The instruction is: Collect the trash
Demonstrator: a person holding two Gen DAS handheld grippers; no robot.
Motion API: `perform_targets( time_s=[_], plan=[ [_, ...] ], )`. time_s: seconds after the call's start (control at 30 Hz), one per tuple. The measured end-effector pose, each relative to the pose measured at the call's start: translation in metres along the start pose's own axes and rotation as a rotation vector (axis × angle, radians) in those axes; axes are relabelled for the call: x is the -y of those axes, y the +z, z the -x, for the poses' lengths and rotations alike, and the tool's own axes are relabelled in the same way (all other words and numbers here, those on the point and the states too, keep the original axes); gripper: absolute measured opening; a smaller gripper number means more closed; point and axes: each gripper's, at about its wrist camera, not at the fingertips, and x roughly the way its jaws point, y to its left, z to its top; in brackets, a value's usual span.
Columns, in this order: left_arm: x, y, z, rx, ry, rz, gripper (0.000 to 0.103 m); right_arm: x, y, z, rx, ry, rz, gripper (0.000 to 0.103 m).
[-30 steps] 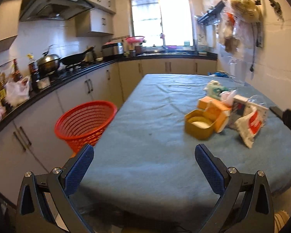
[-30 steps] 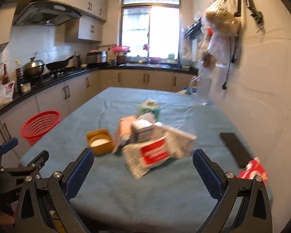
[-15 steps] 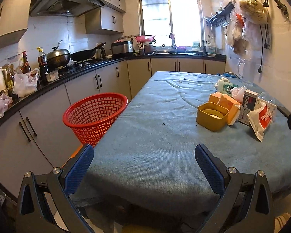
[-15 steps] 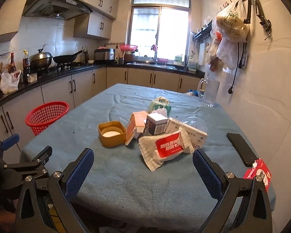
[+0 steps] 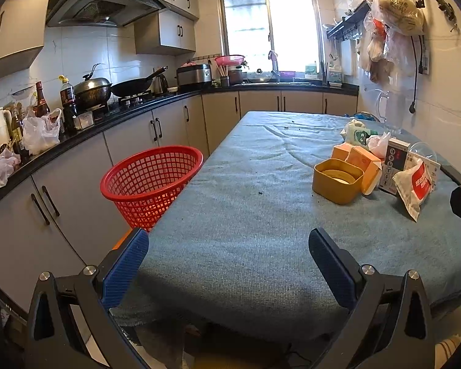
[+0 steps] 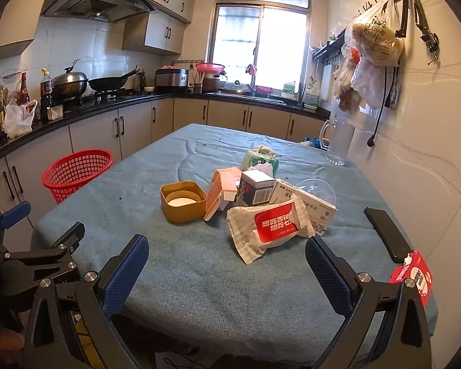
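A: Where's the trash?

B: Heaped on the table (image 6: 199,292), right of the yellow tub (image 6: 183,201): an orange box (image 6: 222,189) touching the tub, a white wrapper (image 6: 269,226) with a red label in front, medicine boxes (image 6: 304,204) behind it. The red basket (image 5: 152,181) stands left of the tub, just beside the table's edge.

A: And the grippers?

B: The left gripper (image 5: 229,258) and the right gripper (image 6: 227,264) both have fingers spread wide, holding nothing (each hangs over the near end, well short of the tub).
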Motion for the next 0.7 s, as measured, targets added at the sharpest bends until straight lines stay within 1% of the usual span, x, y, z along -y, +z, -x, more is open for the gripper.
perform_targets(
  time_s=[0.7],
  plan=[
    [0.0041,-0.0016,-0.0005,-0.003,-0.001,-0.007,0.103,0.0019,-0.0032,-0.0054,-0.023,0.012,-0.008,0.103]
  ],
)
